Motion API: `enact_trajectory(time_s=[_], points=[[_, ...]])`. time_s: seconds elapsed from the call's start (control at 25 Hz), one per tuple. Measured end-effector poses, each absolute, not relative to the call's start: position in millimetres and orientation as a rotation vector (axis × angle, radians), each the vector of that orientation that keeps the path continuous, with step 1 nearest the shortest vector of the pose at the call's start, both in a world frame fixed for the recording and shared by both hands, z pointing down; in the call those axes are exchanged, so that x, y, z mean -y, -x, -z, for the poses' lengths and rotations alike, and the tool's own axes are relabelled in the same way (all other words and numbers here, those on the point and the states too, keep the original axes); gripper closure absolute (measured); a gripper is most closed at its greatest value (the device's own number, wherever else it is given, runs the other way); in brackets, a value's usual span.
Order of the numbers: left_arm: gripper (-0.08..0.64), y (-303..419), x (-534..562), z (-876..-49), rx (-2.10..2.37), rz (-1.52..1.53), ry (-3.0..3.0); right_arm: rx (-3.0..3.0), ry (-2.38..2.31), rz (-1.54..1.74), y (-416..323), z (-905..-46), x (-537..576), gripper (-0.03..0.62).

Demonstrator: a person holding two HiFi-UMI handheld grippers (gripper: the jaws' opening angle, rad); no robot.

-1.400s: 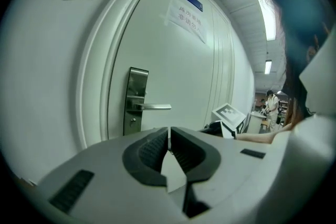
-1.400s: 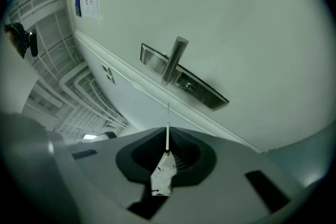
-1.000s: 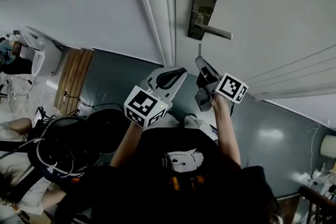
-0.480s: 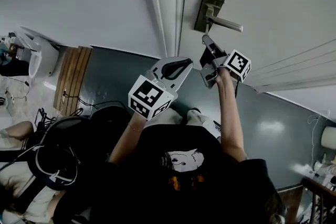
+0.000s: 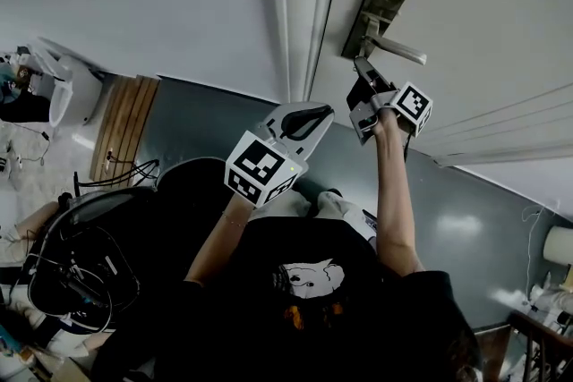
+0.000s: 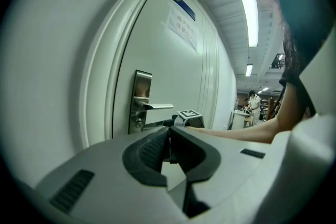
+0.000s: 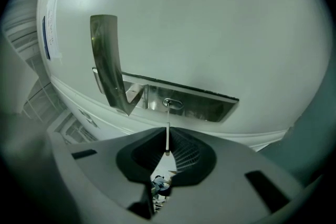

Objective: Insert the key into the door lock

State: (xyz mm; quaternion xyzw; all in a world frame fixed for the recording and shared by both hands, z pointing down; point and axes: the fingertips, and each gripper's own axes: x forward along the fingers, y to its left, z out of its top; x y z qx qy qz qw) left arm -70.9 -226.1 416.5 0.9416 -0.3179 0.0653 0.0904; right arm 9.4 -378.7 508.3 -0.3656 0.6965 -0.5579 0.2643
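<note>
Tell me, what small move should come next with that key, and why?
Probably ease the right tongs straight forward toward the lock plate. In the right gripper view, the key pinched in them points at the keyhole, its tip at or just touching the opening, with most of the blade outside. It looks lined up, so no sideways fix seems needed.

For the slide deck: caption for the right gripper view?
Right hand-held gripper pinches the key, its tip at the door lock keyhole.
</note>
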Motion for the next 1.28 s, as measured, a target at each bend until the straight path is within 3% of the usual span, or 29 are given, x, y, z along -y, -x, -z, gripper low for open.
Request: enact_trajectory(time_s=[1.28], points=[[0.540,47,237,-412,0.905,-0.209,-2.827,-1.612,0.680,1.624,-12,-503,405,0.569]])
